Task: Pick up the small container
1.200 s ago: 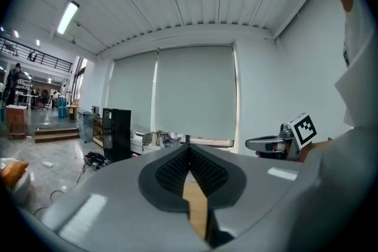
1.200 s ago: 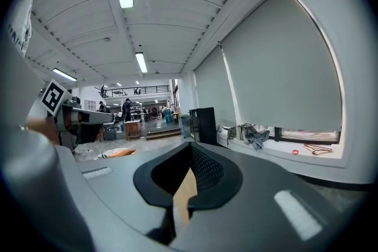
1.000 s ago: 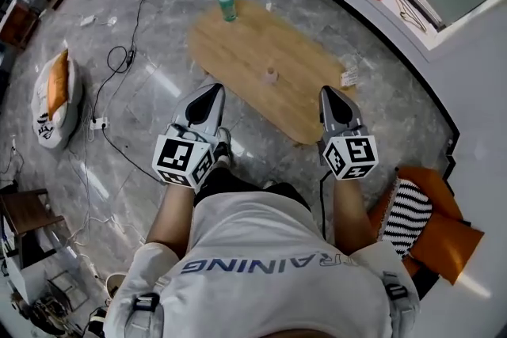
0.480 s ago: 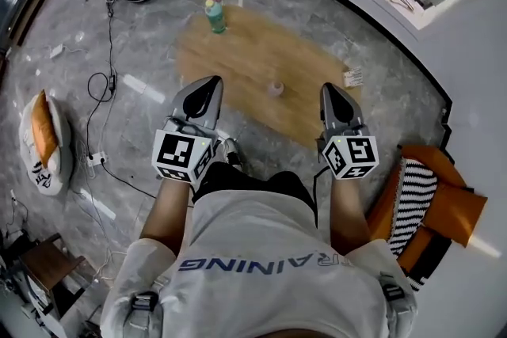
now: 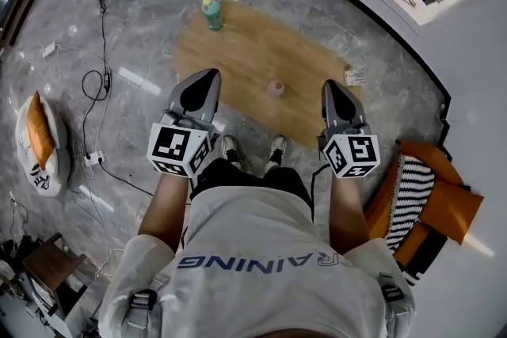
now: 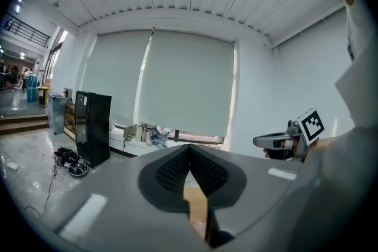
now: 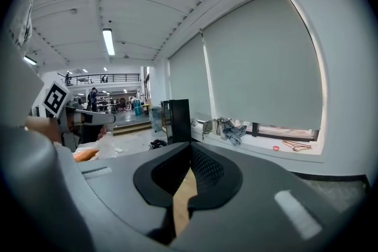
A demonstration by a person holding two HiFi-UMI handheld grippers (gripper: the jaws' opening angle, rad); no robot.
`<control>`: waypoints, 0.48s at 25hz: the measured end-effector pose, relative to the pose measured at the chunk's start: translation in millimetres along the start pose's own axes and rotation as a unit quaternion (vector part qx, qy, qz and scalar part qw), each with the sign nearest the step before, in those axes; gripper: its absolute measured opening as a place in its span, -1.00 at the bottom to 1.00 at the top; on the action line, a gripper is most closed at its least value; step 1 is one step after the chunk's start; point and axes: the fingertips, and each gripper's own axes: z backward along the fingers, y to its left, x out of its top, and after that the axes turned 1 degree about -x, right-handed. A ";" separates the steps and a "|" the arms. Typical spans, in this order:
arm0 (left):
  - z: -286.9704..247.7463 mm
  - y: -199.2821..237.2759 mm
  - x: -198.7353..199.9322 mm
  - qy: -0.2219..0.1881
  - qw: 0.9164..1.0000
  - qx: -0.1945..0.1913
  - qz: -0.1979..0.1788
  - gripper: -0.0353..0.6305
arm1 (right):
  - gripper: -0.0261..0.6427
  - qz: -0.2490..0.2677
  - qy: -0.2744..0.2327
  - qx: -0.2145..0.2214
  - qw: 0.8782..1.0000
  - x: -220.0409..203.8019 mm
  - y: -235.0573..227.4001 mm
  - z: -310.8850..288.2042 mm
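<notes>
**Item 1 – small container** (image 5: 275, 87): pale, cup-like, upright on the wooden tabletop (image 5: 253, 43), toward its near edge, approx. mid-length. Nothing touches it. In the head view it lies fwd of and btw. the two grippers, apart from both, slightly nearer the right one.

**Item 2 – left gripper** (image 5: 210, 77): held out at the person's left, pointing away from the body and a little downward. In the head view its tip overlaps the tabletop's near-left edge. Fingers (image 6: 174, 171) pressed together at the tips, nothing pinched. A sliver of wood shows through the slot below the tips. Marker cube (image 5: 178, 152) at the rear.

**Item 3 – right gripper** (image 5: 329, 87): same pose at the person's right, tip over the tabletop's near-right part. Fingers (image 7: 204, 168) closed tip to tip, empty.

**Item 4 – bottle** (image 5: 212, 13): green w/ pink cap, upright at the far-left end of the tabletop, well apart from the container.

**Item 5 – paper slip** (image 5: 354, 75): at the tabletop's right end.

**Surroundings:**
- grey marble floor (image 5: 142, 51)
- loose cables (image 5: 103, 83) on the floor at left
- white bag (image 5: 36, 142) w/ orange contents, near the cables
- orange and striped cushions (image 5: 412, 202), beside the person's right arm
- black cabinet (image 6: 94, 127), by the window wall
- clothes (image 7: 230, 128), heaped on the window ledge
- person's shoes (image 5: 230, 148), just short of the tabletop's near edge
</notes>
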 end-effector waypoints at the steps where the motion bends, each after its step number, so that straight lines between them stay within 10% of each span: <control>1: -3.7 -2.1 1.5 0.000 1.000 0.002 0.000 -0.89 | -0.88 0.001 0.001 0.003 1.000 -0.5 -4.1 -1.6; 12: -34.6 -22.4 -7.4 0.022 1.000 0.018 -0.004 -0.89 | -0.63 0.000 0.018 0.032 0.999 -10.6 -38.6 -21.2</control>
